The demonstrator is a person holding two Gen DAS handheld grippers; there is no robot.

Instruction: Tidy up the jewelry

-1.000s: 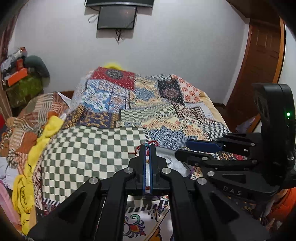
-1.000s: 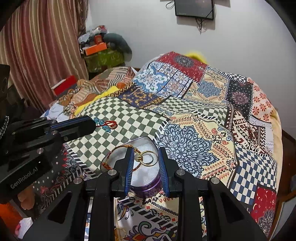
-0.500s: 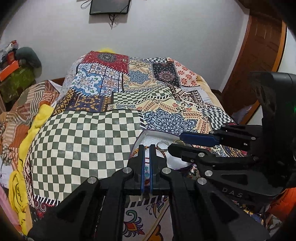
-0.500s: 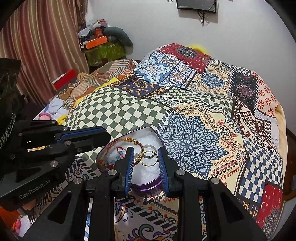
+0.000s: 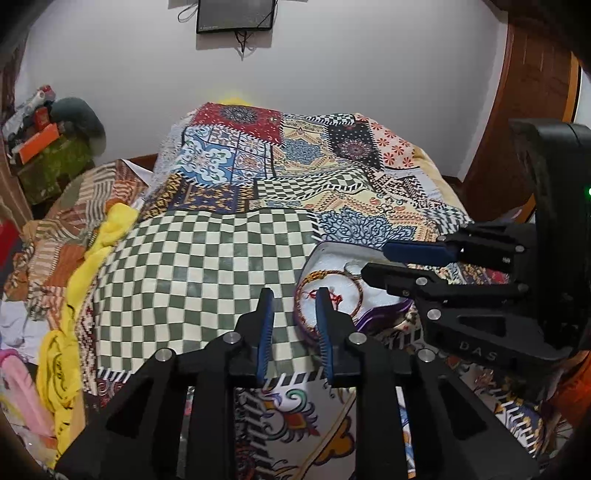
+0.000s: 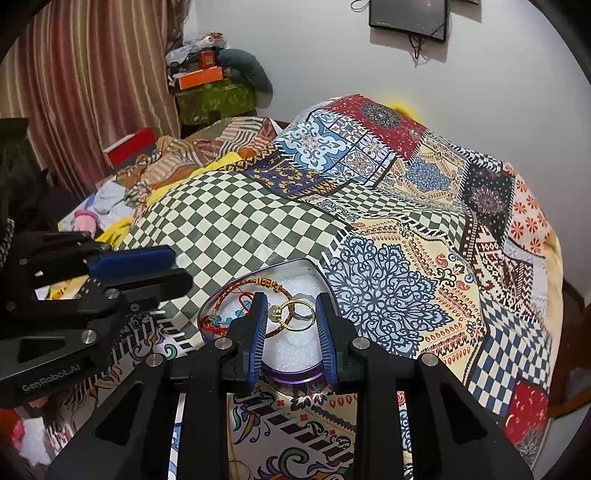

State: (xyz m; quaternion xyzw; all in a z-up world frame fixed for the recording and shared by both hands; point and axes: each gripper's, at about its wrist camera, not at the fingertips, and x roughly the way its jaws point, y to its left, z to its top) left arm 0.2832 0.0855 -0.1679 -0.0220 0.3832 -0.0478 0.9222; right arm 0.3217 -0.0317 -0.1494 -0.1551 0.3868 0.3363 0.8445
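A tin (image 6: 317,275) sat on the near bedspread (image 6: 229,221), holding rings (image 6: 295,314) right of a bracelet (image 6: 255,284).

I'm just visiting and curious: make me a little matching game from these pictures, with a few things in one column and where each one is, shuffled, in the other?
Things:
1. gold ring
2. framed picture
3. orange box
4. heart-shaped tin

Places:
A. hung on the white wall
B. on the patterned bedspread, between the right gripper fingers
C. inside the tin, on its white lining
D. on the pile beside the curtain

Pairs: 1-C, 2-A, 3-D, 4-B
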